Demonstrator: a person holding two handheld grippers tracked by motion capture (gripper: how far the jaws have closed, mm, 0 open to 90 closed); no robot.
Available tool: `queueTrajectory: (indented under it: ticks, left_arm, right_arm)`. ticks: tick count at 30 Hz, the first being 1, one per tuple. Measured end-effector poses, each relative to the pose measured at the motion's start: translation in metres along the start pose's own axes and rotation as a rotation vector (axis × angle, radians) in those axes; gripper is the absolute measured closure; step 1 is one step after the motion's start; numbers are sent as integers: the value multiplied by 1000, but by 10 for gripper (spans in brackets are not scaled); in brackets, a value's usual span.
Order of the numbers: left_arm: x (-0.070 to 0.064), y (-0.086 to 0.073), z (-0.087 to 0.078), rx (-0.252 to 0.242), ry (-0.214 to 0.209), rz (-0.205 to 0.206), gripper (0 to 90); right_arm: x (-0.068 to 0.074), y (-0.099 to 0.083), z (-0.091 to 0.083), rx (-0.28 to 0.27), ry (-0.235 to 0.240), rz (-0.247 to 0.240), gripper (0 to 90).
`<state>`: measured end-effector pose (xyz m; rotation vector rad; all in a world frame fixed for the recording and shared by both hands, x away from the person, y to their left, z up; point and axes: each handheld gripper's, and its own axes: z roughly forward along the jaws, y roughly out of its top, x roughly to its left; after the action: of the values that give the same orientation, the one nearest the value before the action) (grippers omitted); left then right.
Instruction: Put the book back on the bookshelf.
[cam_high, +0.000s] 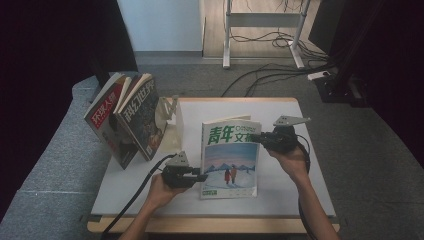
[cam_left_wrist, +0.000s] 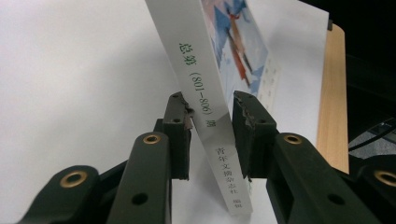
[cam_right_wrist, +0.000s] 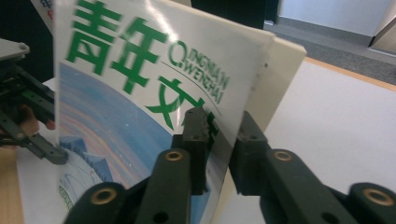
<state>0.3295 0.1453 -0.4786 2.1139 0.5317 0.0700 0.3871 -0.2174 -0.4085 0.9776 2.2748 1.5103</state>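
We are holding the left tongs (cam_high: 204, 177) clamped across the spine of the green-titled magazine (cam_high: 231, 159), low on its left edge; in the left gripper view the jaws are pressing either side of the white spine (cam_left_wrist: 210, 116). The right tongs (cam_high: 255, 137) are pinching the magazine's upper right corner, cover and pages sitting between the jaws. The magazine is standing upright on the white tabletop (cam_high: 300, 175), cover facing us. Our forearms are coming in from the near edge, left hand (cam_high: 162, 190) low, right hand (cam_high: 292, 160) raised. A pale bookend rack (cam_high: 170, 120) at the back left is holding two leaning magazines (cam_high: 125, 117).
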Motion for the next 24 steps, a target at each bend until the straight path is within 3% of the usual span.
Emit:
queueTrajectory:
  ticks: [5, 7, 11, 17, 20, 24]
  left_arm:
    - [4, -4, -2, -26, -27, 16, 693]
    - [6, -4, -1, -31, -35, 11, 694]
    - [7, -2, -2, -54, 5, 27, 701]
    - [10, 4, -4, -133, 95, 74, 732]
    - [9, 0, -3, -127, 105, 86, 733]
    - [5, -11, -6, -141, 107, 99, 737]
  right_arm:
    - [2, 3, 0, -15, 19, 2, 853]
    - [4, 6, 1, -5, 3, -21, 854]
    - [5, 10, 3, -2, -18, -34, 855]
    - [10, 26, -9, -67, -18, -52, 856]
    - [16, 30, -9, -67, -16, -88, 855]
    - [21, 29, -8, -96, 32, -101, 851]
